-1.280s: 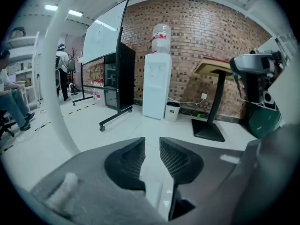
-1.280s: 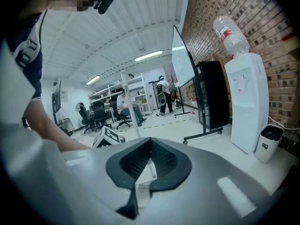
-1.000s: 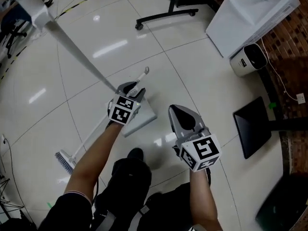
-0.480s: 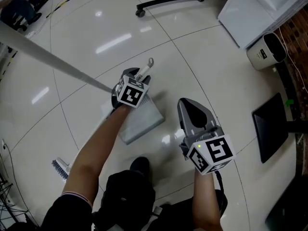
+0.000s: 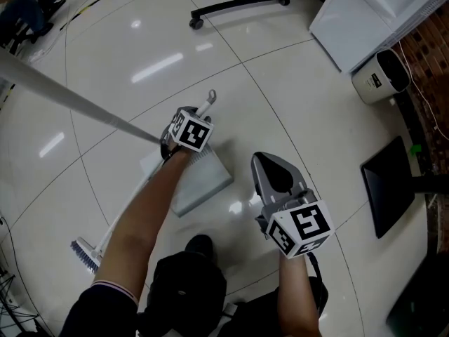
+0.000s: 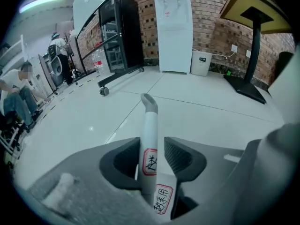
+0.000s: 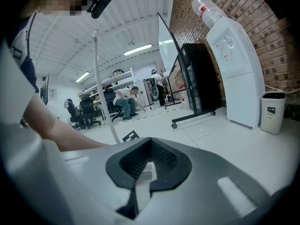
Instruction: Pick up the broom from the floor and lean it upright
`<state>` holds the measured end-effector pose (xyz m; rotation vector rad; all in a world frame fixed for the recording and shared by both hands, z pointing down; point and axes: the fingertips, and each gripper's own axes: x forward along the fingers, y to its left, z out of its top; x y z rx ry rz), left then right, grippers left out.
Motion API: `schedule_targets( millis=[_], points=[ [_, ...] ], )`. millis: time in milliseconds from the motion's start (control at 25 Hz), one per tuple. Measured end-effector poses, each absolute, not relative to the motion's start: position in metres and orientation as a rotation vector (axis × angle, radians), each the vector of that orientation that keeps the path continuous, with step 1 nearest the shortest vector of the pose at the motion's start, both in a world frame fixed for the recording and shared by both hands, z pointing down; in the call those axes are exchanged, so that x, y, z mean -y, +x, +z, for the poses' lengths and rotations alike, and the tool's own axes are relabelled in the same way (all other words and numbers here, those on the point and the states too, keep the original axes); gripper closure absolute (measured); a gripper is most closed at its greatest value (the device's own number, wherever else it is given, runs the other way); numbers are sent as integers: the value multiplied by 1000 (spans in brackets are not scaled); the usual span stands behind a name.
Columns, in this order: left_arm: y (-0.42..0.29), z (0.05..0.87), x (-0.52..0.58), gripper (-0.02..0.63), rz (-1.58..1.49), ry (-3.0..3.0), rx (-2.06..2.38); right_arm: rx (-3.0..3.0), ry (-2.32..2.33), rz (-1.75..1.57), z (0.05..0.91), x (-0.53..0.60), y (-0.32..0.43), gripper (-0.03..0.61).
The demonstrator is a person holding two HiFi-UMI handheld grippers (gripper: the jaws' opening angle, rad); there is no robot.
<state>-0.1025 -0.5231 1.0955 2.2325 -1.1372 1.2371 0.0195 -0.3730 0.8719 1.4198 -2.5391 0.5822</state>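
Observation:
The broom lies flat on the tiled floor, its white handle end toward the upper middle and its brush at the lower left. My left gripper is down at the handle's hooked end. In the left gripper view the labelled handle runs between the jaws of the left gripper. They have just been closing, and a small gap still shows on the right side. My right gripper hovers to the right of the broom, shut and empty, as the right gripper view confirms.
A grey dustpan lies beside the broom, with a long upright pole rising up and to the left. A white water dispenser, small bin, black stand base and wheeled stand leg line the right and top.
The left gripper has dropped to the floor and now has the broom handle's end between its jaws. The right gripper has sunk a little.

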Motion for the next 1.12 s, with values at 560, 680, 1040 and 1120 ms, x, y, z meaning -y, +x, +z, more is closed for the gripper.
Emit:
schedule_targets(
  millis=[560, 680, 1040, 1120],
  points=[
    [-82, 983, 487, 509, 1118, 2429, 1188, 2561, 1457, 576, 812, 358, 29, 572],
    [-72, 931, 467, 509, 1072, 2471, 1145, 2552, 1467, 599, 772, 349, 34, 572],
    [-28, 735, 404, 511, 912, 2632, 1026, 2555, 1530, 593, 603, 322, 67, 572],
    [-19, 695, 393, 511, 881, 2664, 1010, 2548, 1532, 582, 570, 313, 75, 572]
  ],
)
